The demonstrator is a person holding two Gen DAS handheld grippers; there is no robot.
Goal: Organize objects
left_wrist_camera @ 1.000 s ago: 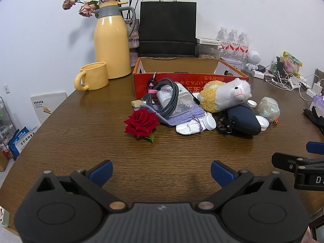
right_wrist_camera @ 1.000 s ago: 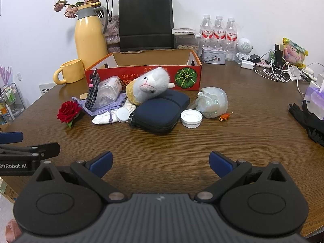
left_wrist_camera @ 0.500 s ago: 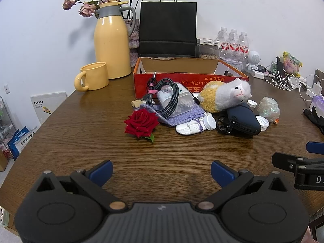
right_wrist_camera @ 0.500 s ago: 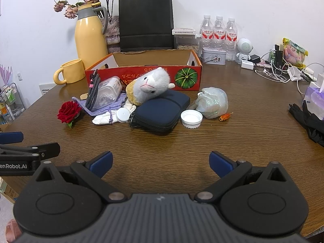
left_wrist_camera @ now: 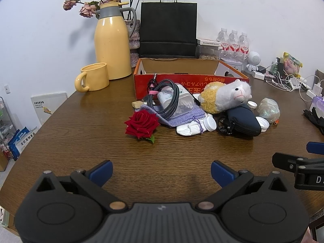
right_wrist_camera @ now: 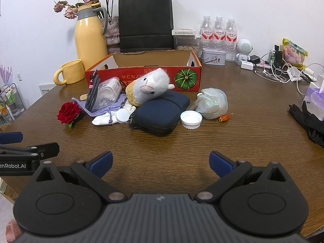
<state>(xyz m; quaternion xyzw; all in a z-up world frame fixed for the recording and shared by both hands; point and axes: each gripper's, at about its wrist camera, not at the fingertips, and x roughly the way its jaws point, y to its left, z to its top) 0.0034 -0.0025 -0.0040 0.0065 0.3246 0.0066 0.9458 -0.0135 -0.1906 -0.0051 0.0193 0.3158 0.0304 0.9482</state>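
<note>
A: From the left wrist view the red rose lies nearest, with the left gripper spread wide over bare wooden table and holding nothing.

B: The right wrist view adds the pumpkin print on the red box (hidden from the other side). The right gripper is also spread and empty.

A: The plush alpaca rests on the navy pouch, right before the box.

B: A white lid and crinkled bag sit beside the pouch; open tabletop lies nearer the grippers.
</note>
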